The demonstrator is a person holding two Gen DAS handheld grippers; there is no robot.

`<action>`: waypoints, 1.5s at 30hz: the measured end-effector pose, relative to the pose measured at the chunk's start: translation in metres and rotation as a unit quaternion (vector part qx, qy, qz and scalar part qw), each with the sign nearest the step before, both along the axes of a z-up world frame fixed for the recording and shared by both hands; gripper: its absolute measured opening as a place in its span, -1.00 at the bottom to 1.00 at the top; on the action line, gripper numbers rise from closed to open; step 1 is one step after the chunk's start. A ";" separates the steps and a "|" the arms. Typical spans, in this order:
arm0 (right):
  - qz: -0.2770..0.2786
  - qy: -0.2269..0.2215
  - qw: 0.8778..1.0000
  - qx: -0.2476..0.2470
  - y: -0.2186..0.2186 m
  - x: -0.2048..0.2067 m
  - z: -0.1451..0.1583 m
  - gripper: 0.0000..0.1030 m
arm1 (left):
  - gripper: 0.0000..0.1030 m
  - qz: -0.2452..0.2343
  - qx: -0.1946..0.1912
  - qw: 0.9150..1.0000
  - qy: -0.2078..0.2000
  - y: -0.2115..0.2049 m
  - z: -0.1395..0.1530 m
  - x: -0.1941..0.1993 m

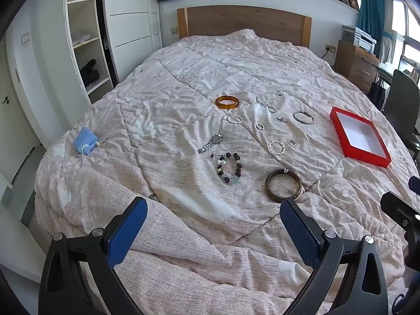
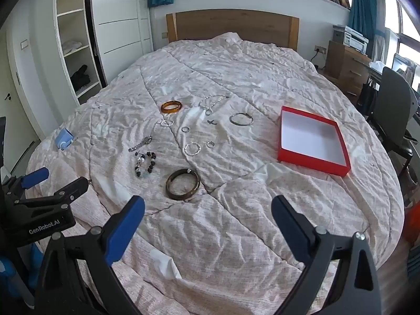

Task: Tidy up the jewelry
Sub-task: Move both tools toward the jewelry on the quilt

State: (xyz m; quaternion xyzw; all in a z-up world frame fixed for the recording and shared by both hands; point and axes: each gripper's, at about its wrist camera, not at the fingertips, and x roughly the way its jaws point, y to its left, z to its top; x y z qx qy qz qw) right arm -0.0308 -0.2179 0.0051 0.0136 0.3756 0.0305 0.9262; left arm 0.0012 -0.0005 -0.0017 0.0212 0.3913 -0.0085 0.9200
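The bed (image 2: 236, 236) spreads out under me with its rumpled quilt, and on its right side sits the red box (image 2: 286, 157), open and with nothing in it, so I judge the sorting has not begun. The jewelry lies loose in the middle, well apart from the box: nearest me the dark bangle (image 2: 183, 183), farther off the amber bangle (image 2: 171, 106), the bead bracelet (image 2: 145, 163), the steel bangle (image 2: 241, 119), and smaller silver rings and chains between them. My right claw (image 2: 207, 210) hovers spread wide, holding nothing, and my left claw (image 1: 212, 210) is likewise apart and bare. Next, I think, I should lower the right claw over the dark bangle's rim and pinch it.
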 end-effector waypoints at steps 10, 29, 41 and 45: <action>0.001 0.012 1.000 0.003 0.002 0.006 -0.013 0.91 | 0.94 0.015 0.007 1.000 0.000 0.006 -0.006 0.004; 0.019 0.032 0.999 0.021 0.002 0.022 -0.031 0.90 | 0.94 0.026 0.005 0.999 0.043 0.016 -0.029 0.026; 0.025 0.049 0.998 0.041 -0.005 0.035 -0.049 0.90 | 0.94 0.029 0.007 0.998 0.064 0.013 -0.037 0.040; 0.026 0.053 0.997 0.048 -0.008 0.039 -0.054 0.90 | 0.94 0.029 0.009 0.997 0.069 0.012 -0.040 0.044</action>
